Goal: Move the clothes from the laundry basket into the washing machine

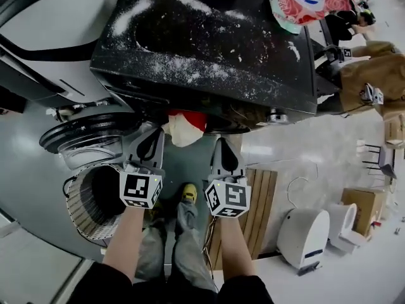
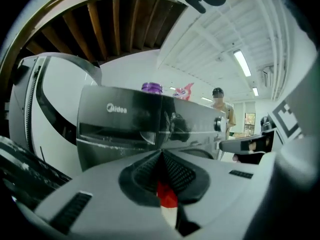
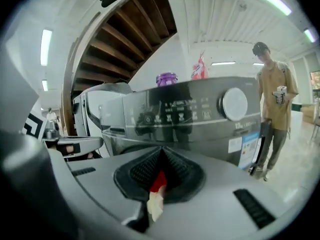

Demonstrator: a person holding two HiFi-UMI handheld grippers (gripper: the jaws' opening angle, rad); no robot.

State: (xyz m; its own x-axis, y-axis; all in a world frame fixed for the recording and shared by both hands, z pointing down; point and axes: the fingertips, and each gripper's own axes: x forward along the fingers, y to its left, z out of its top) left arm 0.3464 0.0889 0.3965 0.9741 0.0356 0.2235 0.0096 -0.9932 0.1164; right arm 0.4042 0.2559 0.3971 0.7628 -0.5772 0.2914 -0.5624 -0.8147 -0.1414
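The red-and-white garment [image 1: 185, 128] is soft, light cloth that will sag and fold wherever nothing holds it. Pinching it at two spread points, as here, looks the sound way to carry it; a single pinch would probably let it trail and snag on the way in. It should be neither slippery nor fragile. The left gripper [image 1: 155, 135] is clenched on one side of it and the right gripper [image 1: 221, 143] on the other. Each gripper view shows a bunched fold squeezed between the ribbed pads [image 2: 180, 173], red cloth above and pale cloth below. The garment hangs between the two, above and apart from the wicker laundry basket [image 1: 79, 208] (its inside is too dark to read). It is just in front of the dark grey washing machine [image 1: 209, 49], whose round door [image 1: 82, 141] stands open at the left. The cloth is crumpled, red on top and cream-white beneath; what kind of clothing it is I cannot tell.
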